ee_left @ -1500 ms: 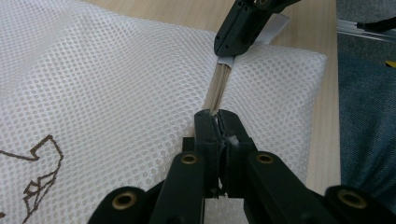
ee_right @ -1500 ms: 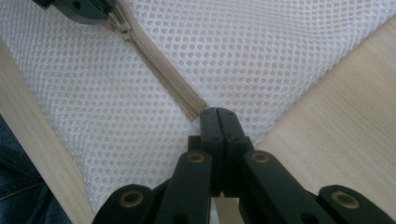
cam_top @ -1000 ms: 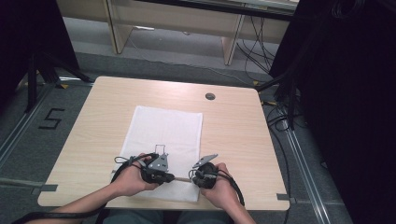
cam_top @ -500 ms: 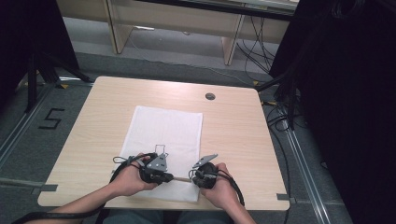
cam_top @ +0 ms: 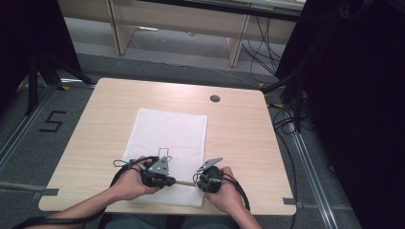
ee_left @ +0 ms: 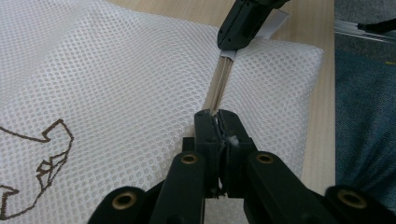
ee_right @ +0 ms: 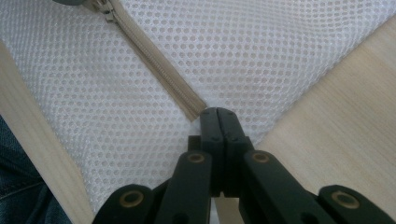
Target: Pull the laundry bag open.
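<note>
1. Light wooden table point(cam_top: 248, 138) under fixed camera; white mesh zip bag point(cam_top: 169, 138) lay flat near front edge.
2. Left gripper point(ee_left: 216, 122) clamped on beige zipper point(ee_left: 218, 81) tape; right gripper point(ee_right: 218, 116) clamped on zipper's end.
3. Risk: thin tape could slip from pads, or mesh bunch up, if pulled unevenly.

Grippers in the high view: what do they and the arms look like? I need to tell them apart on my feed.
Both are black two-fingered tools. The left gripper carries a grey three-cornered plate on top, and so does the right gripper. A black cable loops off each. Close up, the fingers are matt black with brass-coloured pivot pins. The forearms are bare, with no sleeves in view.
</note>
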`<state>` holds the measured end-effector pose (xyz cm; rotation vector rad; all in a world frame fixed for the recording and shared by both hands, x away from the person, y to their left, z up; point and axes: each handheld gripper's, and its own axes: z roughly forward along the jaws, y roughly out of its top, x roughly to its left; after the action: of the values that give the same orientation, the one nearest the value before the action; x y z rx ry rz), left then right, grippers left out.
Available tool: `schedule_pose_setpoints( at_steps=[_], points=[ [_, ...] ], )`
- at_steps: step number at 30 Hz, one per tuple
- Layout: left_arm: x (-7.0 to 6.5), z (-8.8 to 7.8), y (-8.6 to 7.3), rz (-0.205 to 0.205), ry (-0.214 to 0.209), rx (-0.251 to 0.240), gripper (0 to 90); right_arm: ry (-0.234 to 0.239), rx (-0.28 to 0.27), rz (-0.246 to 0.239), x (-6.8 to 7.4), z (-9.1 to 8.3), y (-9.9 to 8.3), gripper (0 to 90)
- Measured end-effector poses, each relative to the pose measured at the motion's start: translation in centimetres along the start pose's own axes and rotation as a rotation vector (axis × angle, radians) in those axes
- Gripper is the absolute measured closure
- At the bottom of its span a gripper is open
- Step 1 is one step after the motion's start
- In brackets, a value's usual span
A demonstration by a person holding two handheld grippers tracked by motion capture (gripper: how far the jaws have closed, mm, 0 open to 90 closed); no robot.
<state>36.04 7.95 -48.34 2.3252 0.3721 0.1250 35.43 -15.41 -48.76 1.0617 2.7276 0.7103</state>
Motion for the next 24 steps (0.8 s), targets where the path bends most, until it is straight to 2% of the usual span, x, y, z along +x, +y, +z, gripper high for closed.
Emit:
schedule_pose_setpoints(
  at_steps=[2,3,4,12,24],
  points=[
    [0.07,-0.10,-0.07,0.010,0.000,0.007,87.2,0.000,0.000,0.002,0.02,0.00,-0.01,90.0],
    [0.06,-0.16,-0.14,0.001,0.000,0.009,87.2,-0.003,-0.005,-0.008,-0.05,0.03,0.00,90.0],
    [0.05,-0.21,-0.19,-0.006,0.000,0.002,87.2,0.001,0.002,0.003,0.03,-0.01,0.00,90.0],
    [0.18,-0.64,-0.58,-0.016,0.006,-0.004,87.2,-0.001,0.001,0.002,0.02,0.00,0.01,90.0],
    [0.22,-0.82,-0.65,-0.011,0.006,-0.001,87.2,-0.001,0.001,0.001,0.02,-0.01,0.01,90.0]
  ],
)
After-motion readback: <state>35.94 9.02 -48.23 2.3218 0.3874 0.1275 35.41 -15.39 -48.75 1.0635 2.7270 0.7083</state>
